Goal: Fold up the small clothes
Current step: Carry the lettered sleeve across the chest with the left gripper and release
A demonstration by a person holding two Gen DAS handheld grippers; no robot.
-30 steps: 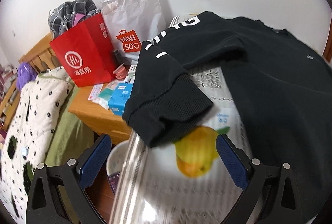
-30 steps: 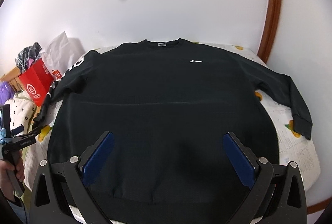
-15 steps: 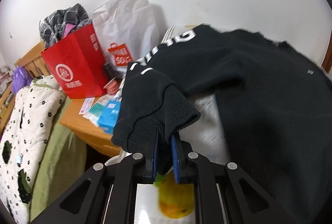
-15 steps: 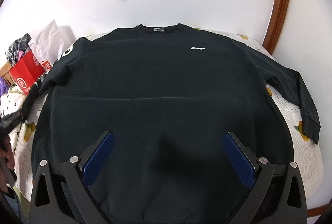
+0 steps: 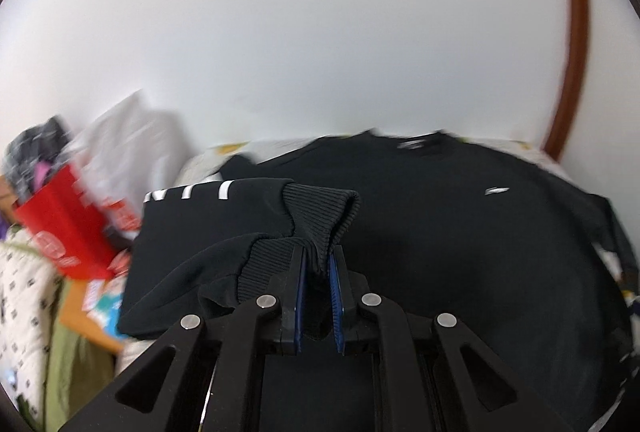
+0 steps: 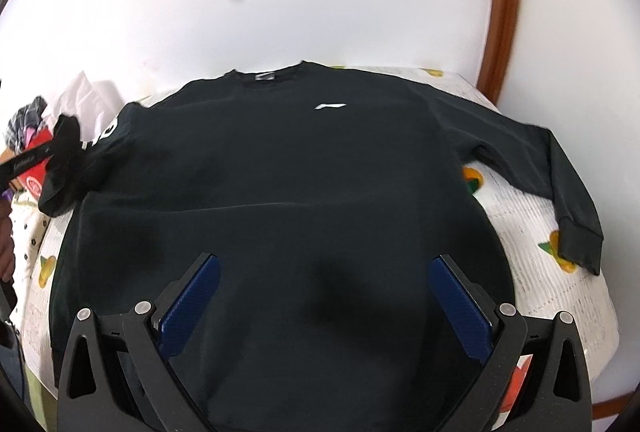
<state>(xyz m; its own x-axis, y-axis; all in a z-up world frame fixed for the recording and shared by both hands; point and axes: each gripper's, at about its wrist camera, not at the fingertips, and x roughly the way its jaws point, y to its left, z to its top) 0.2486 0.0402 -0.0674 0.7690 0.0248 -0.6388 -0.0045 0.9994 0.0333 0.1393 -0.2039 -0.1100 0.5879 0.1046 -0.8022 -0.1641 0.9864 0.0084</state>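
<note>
A black sweatshirt (image 6: 288, 184) with a small white chest logo lies flat, front up, on a table with a fruit-print cover (image 6: 532, 216). My left gripper (image 5: 318, 264) is shut on the ribbed cuff (image 5: 320, 208) of the left sleeve, which hangs lifted above the table with white lettering showing. In the right wrist view that raised sleeve (image 6: 64, 168) shows at the far left beside the left gripper (image 6: 56, 148). My right gripper (image 6: 324, 288) stands open over the sweatshirt's lower middle, nothing between its blue pads. The right sleeve (image 6: 560, 184) lies spread out on the cover.
A red paper bag (image 5: 60, 224) and a white plastic bag (image 5: 128, 148) stand on a wooden side table to the left. A dotted white quilt (image 5: 20, 296) lies beyond it. A white wall backs the table, and a brown frame (image 6: 500, 4) curves at the right.
My left gripper shut on the left sleeve's cuff and lifted it up and rightward over the sweatshirt. The right gripper drifted a little forward and stayed open.
</note>
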